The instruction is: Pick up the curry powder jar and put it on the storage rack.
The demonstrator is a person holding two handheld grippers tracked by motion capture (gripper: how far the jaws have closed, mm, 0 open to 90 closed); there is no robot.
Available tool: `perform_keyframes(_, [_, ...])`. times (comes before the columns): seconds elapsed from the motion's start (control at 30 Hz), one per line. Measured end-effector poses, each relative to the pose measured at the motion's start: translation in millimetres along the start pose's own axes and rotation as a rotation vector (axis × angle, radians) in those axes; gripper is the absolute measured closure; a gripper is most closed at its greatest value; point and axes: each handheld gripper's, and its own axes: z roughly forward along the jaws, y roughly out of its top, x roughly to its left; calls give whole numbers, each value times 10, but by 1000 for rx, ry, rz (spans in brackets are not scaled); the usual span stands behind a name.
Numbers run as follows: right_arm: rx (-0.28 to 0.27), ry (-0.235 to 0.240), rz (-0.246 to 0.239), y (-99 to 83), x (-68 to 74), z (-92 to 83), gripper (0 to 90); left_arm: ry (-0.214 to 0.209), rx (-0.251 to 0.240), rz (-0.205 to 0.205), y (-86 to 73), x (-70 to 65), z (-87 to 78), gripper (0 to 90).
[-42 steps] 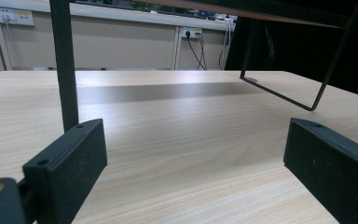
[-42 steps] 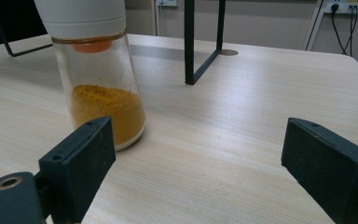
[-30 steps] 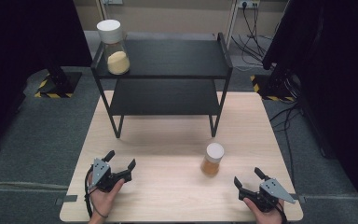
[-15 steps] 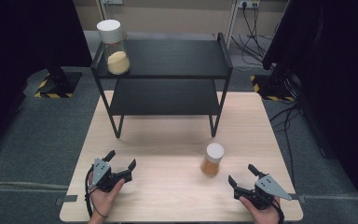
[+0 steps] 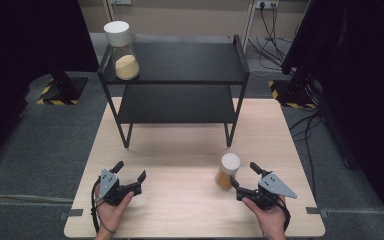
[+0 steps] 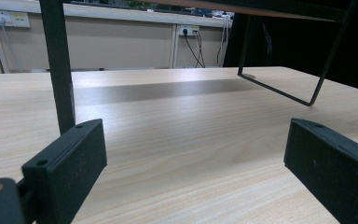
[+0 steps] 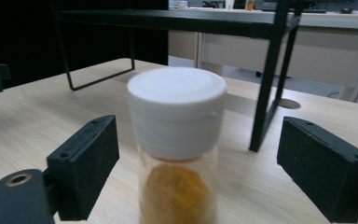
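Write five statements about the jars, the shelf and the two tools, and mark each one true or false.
1. The small jar stands upright on the table. True.
2. The right tool has its pads pressed on the small jar. False: the jar stands between the open jaws, with a gap on each side.
3. The tall jar stands on the top level of the black shelf. True.
4. The small jar's lid is off. False: a white lid sits on it.
5. The left tool holds a jar. False: its jaws are open with nothing between them.
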Motion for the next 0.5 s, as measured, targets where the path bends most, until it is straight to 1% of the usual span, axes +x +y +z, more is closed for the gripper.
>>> perform_keyframes(0.13, [18,7,-21,36,18,92,165,0,-1,-3,-2,2,0,53])
perform_keyframes(0.3, [23,24,-18,52,29,184,192,1,-2,2,-4,-5,-3,54])
perform_keyframes(0.37, [27,25,-28,67,40,214,205,2,-3,0,-5,-4,-2,54])
perform_keyframes(0.5, [28,27,-28,81,37,268,238,0,-2,-1,-3,-1,-2,54])
